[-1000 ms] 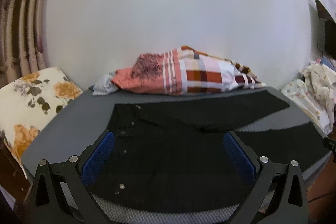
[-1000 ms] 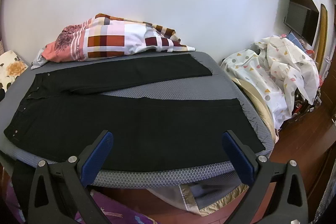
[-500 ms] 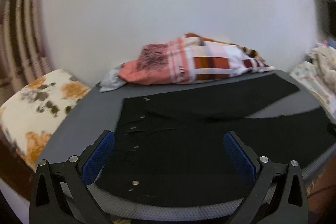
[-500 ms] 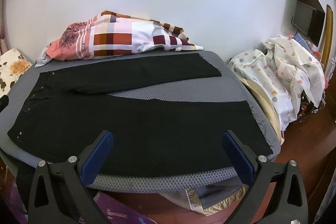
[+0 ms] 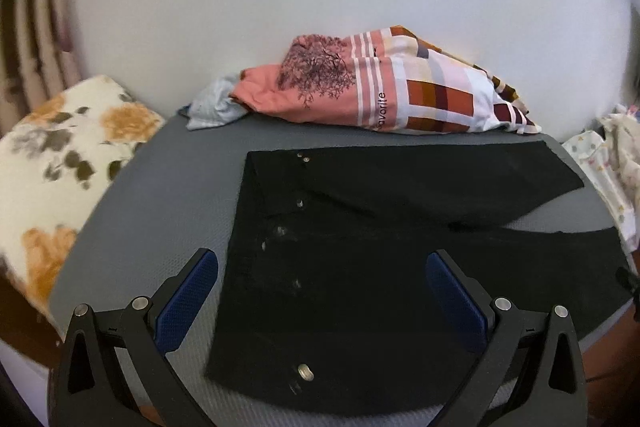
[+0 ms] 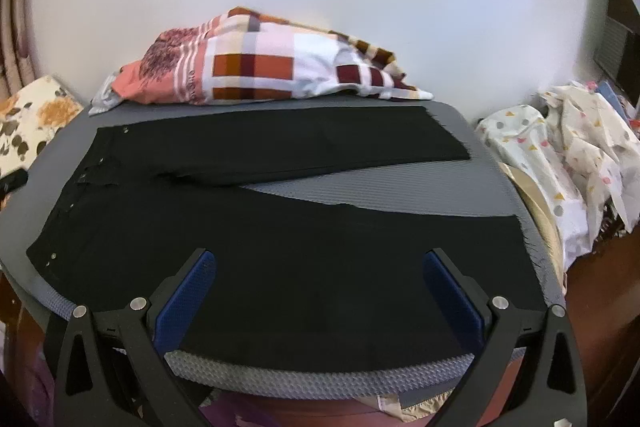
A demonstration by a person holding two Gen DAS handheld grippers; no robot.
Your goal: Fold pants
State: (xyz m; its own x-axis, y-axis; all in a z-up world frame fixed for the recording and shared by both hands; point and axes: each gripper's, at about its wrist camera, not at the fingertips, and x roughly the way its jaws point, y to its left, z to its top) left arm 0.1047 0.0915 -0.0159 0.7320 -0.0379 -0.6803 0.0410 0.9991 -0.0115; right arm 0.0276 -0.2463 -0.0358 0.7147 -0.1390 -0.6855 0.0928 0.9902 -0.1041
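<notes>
While spread flat on the grey bed [image 6: 472, 183], black pants [image 6: 280, 243] with waistband at left, two legs splayed toward right. At far left, floral cushion [image 5: 60, 155]; behind, patterned bedding heap [image 5: 384, 91]. Left gripper [image 5: 322, 291] wide open above waistband, holding nothing. Right gripper [image 6: 320, 289] wide open above near leg, empty too. At right, dotted cloth pile [image 6: 568, 155].

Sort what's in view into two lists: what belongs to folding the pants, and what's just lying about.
For the job:
- black pants, spread flat, legs apart
- grey mat under them
- left tongs, open
- right tongs, open

Lying about:
- plaid bedding heaped behind the pants
- floral cushion to the left
- dotted white cloth to the right
</notes>
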